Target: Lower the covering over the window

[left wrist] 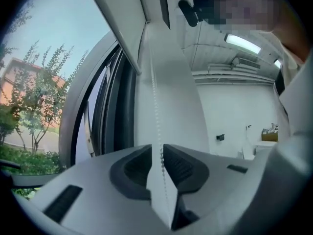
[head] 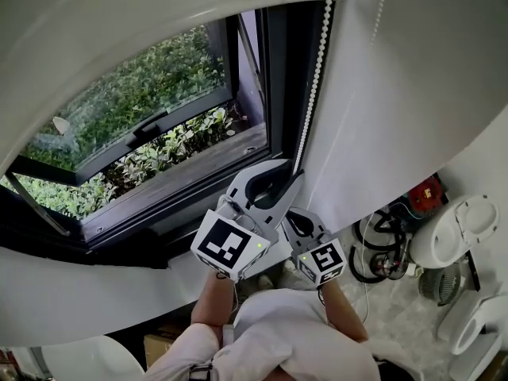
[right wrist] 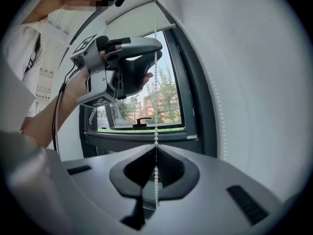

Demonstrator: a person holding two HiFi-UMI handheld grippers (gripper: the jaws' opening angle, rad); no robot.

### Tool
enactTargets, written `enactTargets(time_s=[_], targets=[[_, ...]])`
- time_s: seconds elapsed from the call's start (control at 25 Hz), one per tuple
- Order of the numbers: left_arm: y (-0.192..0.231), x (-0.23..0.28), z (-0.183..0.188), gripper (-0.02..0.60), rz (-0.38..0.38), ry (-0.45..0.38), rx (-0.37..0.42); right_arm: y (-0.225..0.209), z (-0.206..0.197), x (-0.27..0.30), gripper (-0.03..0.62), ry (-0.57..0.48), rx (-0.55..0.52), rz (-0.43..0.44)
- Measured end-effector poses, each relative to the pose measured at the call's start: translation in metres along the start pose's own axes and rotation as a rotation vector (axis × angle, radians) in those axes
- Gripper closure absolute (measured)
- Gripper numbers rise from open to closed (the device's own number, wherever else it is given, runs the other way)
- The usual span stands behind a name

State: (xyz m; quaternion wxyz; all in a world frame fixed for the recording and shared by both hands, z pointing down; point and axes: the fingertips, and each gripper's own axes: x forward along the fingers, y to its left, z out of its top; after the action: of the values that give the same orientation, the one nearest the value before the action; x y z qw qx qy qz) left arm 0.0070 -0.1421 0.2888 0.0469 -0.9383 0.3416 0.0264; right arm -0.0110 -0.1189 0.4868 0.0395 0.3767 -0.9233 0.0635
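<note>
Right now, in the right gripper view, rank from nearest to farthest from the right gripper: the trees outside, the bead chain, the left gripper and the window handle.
1. bead chain, pinched between the jaws of the right gripper.
2. left gripper, upper left, higher up the chain.
3. window handle, on the frame behind.
4. trees, outside beyond the glass.

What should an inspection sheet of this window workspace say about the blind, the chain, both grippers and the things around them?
Surface: white sill below the window; nothing seen on it.
Job's things: blind still high, glass mostly uncovered; bead chain hangs at the frame's right side.
Clutter: white appliances and a red item on the floor at right.
Grippers: right gripper, jaws shut on the bead chain; left gripper higher, jaws apart around it.
Cables: black coil on the floor; thin cable from the left gripper.
Surroundings: green shrubs outside; white wall.
</note>
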Motion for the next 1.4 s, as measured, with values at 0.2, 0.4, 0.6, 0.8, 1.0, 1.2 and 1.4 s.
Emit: enactTargets(time_s=[0.2,0.4,0.6,0.8,1.0,1.2,1.4], targets=[[-0.002,0.005,0.003,0.566,0.009,-0.028,0.038,0.000,-0.002,0.004,0.597,0.008,-0.003,0.004],[-0.004,0.000,-0.019,0.568,0.022,0.000,0.025,0.000,-0.023,0.008,0.597,0.066,0.007,0.005],[-0.005,-0.004,-0.047,0.568,0.033,0.048,-0.007,-0.002,-0.048,0.011,0.597,0.121,0.033,0.006],[-0.007,-0.005,-0.073,0.568,0.041,0.085,-0.031,-0.004,-0.074,0.013,0.597,0.175,0.061,0.004],[-0.011,-0.007,-0.095,0.568,0.048,0.111,-0.047,-0.008,-0.096,0.014,0.597,0.213,0.077,-0.002],[-0.012,-0.010,-0.112,0.568,0.058,0.127,-0.052,-0.011,-0.113,0.016,0.595,0.241,0.081,-0.008],[-0.015,-0.012,-0.130,0.568,0.066,0.155,-0.065,-0.012,-0.131,0.017,0.592,0.284,0.063,-0.019]])
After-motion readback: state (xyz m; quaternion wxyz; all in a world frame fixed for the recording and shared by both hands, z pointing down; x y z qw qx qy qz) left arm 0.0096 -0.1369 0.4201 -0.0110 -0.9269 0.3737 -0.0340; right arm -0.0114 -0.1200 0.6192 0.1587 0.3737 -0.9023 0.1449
